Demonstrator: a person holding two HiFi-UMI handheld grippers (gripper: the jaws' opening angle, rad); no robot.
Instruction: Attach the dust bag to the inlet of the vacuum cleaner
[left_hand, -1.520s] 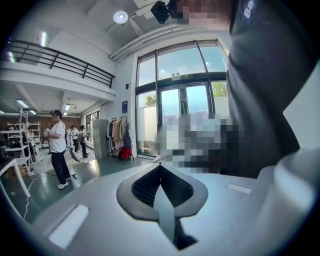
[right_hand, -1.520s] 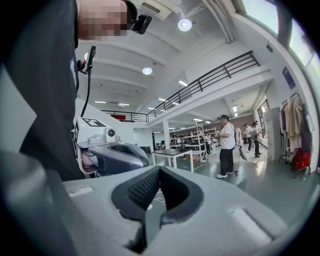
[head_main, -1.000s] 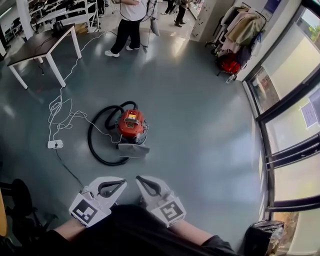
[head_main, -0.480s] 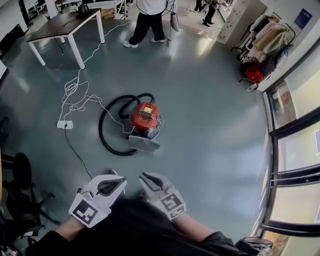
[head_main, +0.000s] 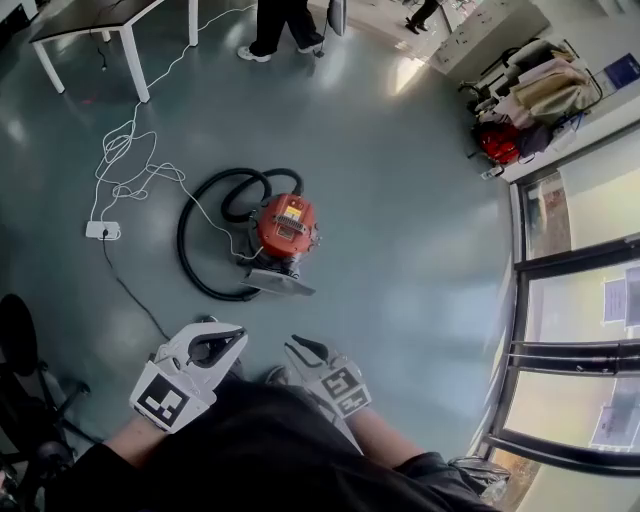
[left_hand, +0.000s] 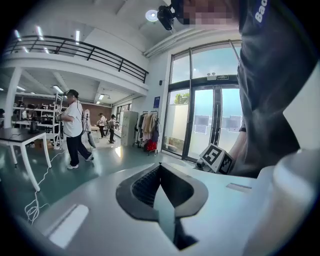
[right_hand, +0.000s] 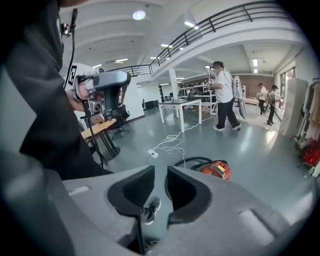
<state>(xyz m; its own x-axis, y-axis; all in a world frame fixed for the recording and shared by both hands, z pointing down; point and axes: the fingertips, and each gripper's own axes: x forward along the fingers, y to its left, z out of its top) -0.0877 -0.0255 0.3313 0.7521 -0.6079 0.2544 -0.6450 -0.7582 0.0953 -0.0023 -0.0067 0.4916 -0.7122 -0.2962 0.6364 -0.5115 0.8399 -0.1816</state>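
Observation:
The red vacuum cleaner (head_main: 285, 227) stands on the grey floor ahead of me, its black hose (head_main: 196, 243) looped to its left. A grey dust bag (head_main: 276, 284) lies flat against its near side. Both grippers are held close to my body, well short of it. My left gripper (head_main: 236, 337) is shut and empty, its fingertips (left_hand: 161, 170) meeting. My right gripper (head_main: 297, 347) points down at the floor; its jaws have just been opening and now stand apart with nothing between them. The right gripper view shows the vacuum cleaner (right_hand: 218, 170) beyond the jaws.
A white cable runs from a power strip (head_main: 103, 230) toward the vacuum cleaner. A table (head_main: 92, 22) and a standing person (head_main: 283, 22) are at the far end. Clothes on a rack (head_main: 535, 95) and glass doors (head_main: 575, 300) line the right side. A black chair (head_main: 22, 345) stands at my left.
The right gripper's jaws have parted and it has tipped downward. The left gripper has shifted left and a little lower. The head view has swung down toward the vacuum cleaner.

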